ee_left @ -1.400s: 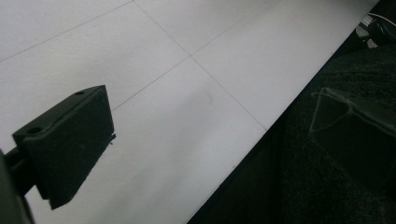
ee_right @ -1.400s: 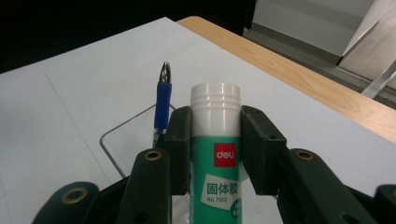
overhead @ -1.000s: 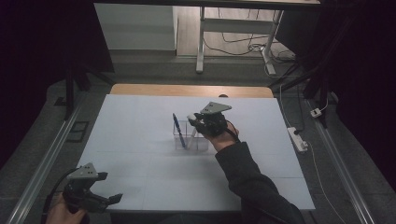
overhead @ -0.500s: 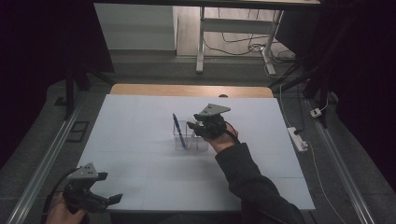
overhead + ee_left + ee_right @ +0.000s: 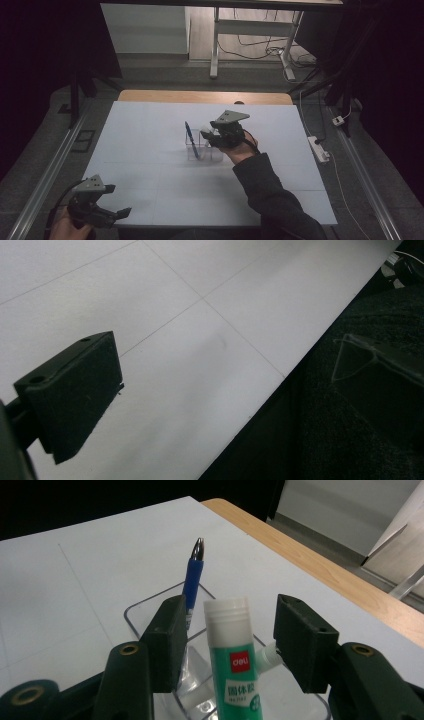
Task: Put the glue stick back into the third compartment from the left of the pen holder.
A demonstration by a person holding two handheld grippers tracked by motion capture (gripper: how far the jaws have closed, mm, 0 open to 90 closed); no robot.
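Note:
A clear plastic holder (image 5: 202, 152) stands mid-table on the white surface (image 5: 150, 130). A blue pen (image 5: 191, 139) leans upright in it. In the right gripper view the pen (image 5: 192, 580) rises behind a green glue stick with a white cap (image 5: 235, 650), which stands in the holder (image 5: 150, 610). My right gripper (image 5: 232, 630) hovers over the holder with the glue stick between its jaws. The jaws have just been opening and a gap shows on both sides of the stick. My left gripper (image 5: 120, 214) rests open near the front left edge, its pad (image 5: 75, 390) over bare table.
A wooden strip (image 5: 200, 96) borders the table's far edge. A white power strip (image 5: 319, 148) lies on the floor to the right, and a metal rail (image 5: 45, 175) runs along the left. The front table edge (image 5: 280, 377) drops to dark floor.
The right gripper has stayed over the holder with only a slight shift. The left gripper has not moved.

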